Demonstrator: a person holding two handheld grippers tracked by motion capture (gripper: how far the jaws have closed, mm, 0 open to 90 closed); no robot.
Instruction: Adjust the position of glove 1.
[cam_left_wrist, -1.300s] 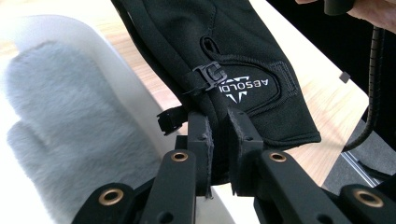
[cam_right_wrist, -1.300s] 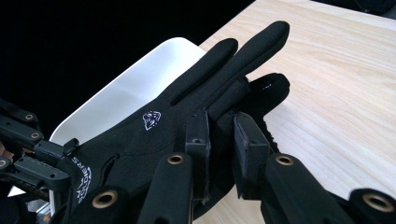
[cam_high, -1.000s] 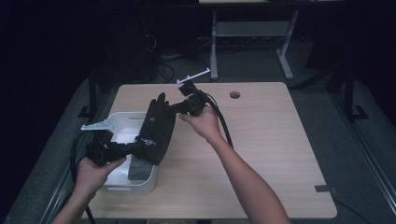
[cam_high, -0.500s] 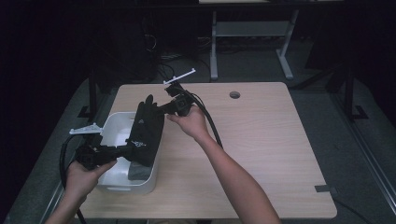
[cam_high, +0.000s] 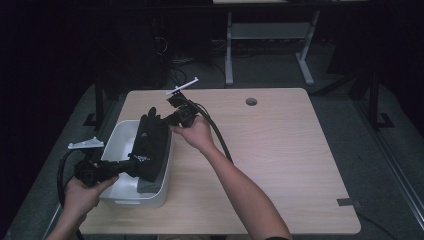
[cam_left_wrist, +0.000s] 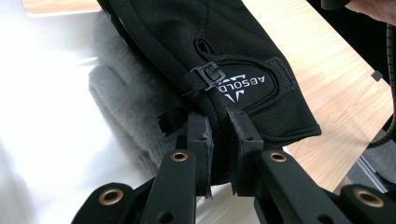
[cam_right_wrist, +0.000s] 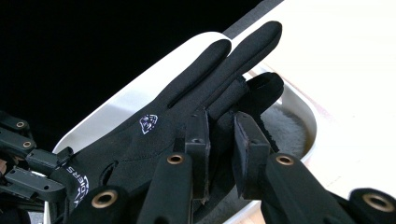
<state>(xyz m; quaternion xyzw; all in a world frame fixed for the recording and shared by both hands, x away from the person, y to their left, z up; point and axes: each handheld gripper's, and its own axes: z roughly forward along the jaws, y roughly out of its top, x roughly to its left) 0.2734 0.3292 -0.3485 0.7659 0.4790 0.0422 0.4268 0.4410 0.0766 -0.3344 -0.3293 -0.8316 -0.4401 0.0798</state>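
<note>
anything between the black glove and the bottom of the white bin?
Partly. A grey fleece item already lies in the white bin under the black glove. The left gripper clamps the cuff, the right gripper a finger; nothing else visibly blocks it.

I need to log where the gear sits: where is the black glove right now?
In the high view the black glove hangs over the white bin at the table's left, held at its cuff by the left gripper and at its fingers by the right gripper.

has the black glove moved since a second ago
Yes. The black glove, held by both grippers, has shifted left from over the bare table to above the white bin.
</note>
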